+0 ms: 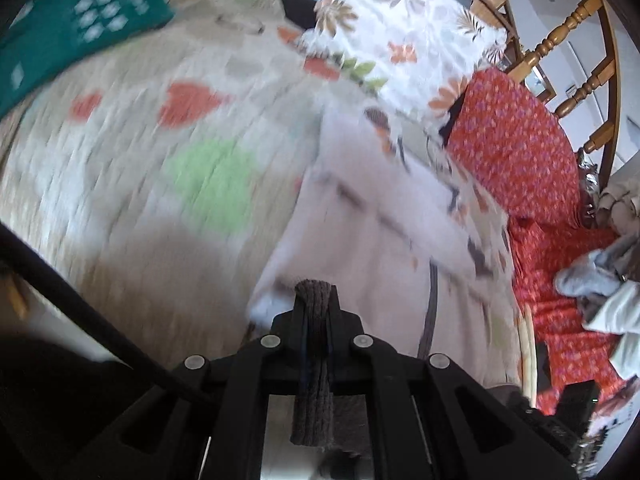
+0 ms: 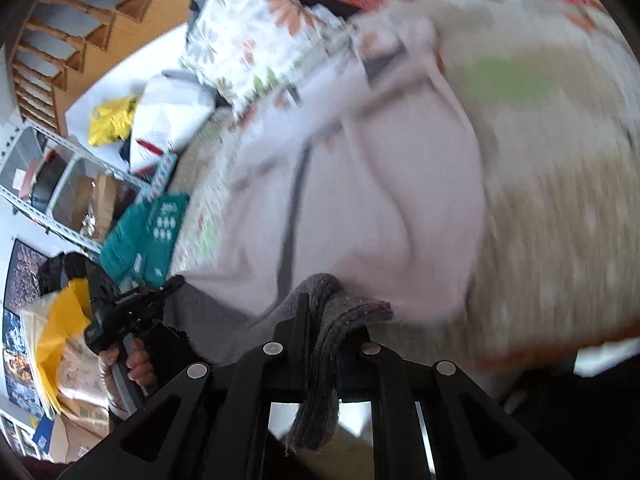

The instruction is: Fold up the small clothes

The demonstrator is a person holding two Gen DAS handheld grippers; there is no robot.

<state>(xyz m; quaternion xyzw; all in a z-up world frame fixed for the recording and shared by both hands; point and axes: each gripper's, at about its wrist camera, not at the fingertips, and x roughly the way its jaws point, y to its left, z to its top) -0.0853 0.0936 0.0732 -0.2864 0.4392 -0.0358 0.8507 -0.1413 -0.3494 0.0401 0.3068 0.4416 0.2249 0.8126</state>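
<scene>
Clutter rings the pale garment [image 1: 360, 216], which lies spread on a bed whose quilt [image 1: 132, 152] shows red hearts and a green patch. In the left wrist view, beyond the garment sits a flowered pillow [image 1: 404, 28]; to the garment's right a red flowered cloth [image 1: 516, 148] covers the bed edge, with a heap of grey clothes [image 1: 600, 280] on it and wooden chair backs [image 1: 560, 36] farther out. A green folded cloth [image 1: 76, 28] lies on the quilt well to the garment's left. Nothing lies on top of the garment.

Both views are smeared by motion, so the garment's shape and its dark stripe are hard to read, and its near edge is cut off by the black gripper frames.

The left gripper [image 1: 316, 292] points down at the garment, its fingers together and clamped on a dark grey knitted hem that runs back between them. The right gripper [image 2: 324, 300] likewise has its fingers closed on a grey knitted edge of the same garment. In the right wrist view, the left hand [image 2: 136, 364] shows to the garment's left, wrapped round its gripper's handle, near yellow bags [image 2: 112, 120] and a shelf rack [image 2: 68, 184].
</scene>
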